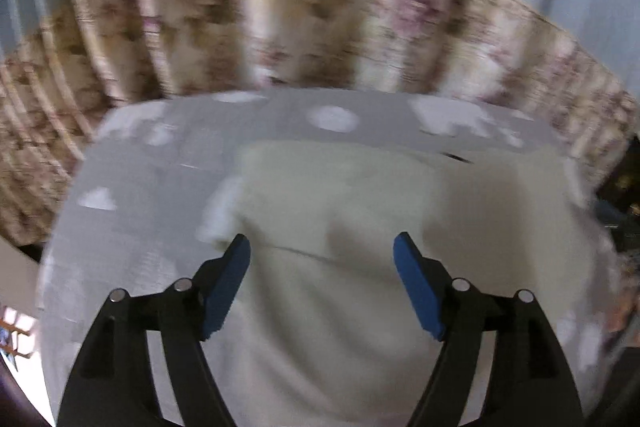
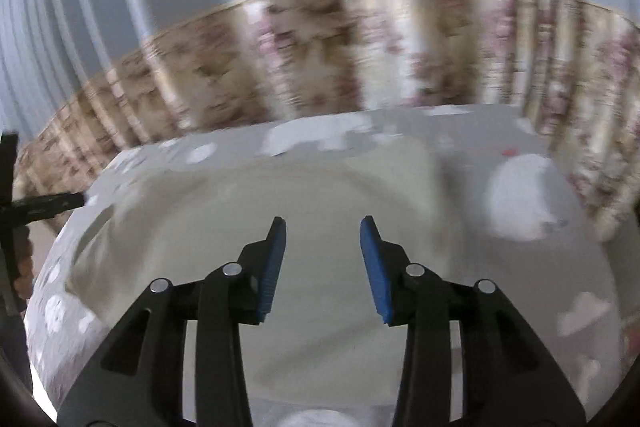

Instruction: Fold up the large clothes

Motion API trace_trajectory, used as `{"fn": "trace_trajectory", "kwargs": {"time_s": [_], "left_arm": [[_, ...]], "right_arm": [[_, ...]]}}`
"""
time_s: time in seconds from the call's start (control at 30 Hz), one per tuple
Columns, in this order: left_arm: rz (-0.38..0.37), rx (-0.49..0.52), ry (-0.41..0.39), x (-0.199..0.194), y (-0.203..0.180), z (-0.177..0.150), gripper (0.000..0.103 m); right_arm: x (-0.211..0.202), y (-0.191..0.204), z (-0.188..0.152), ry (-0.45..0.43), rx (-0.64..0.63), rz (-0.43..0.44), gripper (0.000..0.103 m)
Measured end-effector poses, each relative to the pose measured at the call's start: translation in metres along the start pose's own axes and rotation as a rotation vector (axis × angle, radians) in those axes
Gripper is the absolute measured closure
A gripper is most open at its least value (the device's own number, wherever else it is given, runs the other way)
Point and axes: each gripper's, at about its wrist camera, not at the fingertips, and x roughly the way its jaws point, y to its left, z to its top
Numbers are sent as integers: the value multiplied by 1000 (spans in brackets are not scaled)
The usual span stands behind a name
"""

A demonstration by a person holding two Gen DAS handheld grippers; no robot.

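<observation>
Curtains [image 1: 304, 23] fill the whole back of both views, pale blue up top with a tan and pink flower band lower down, all pretty smeared with blur. Below them is the table [image 1: 132, 187], covered in a grey cloth with white blotchy shapes. Spread flat on that is the garment [image 1: 360, 211], a big pale cream thing, and it takes up most of the middle of the table [image 2: 532, 267] in the right wrist view too, garment [image 2: 248, 195] with soft creases near its far edge. Left gripper [image 1: 322, 247] hangs over it with the blue pads wide apart, nothing between them. Right gripper [image 2: 323, 227] also sits above the fabric, pads apart but narrower, nothing pinched there either.
</observation>
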Motion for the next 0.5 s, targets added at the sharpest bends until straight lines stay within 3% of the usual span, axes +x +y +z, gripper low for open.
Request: {"fn": "trace_trajectory", "kwargs": {"time_s": [0.17,0.27,0.5], "left_arm": [[-56,61,73,29,-65,-3,28],[10,87,147,59,-81,-10,27],[112,169,147,90,-94,-28,23]], "right_arm": [[32,47,-4,60,-103,55,64],[50,54,-15,121,-114,46,64],[73,53,-31,178,-162,7,66]]}}
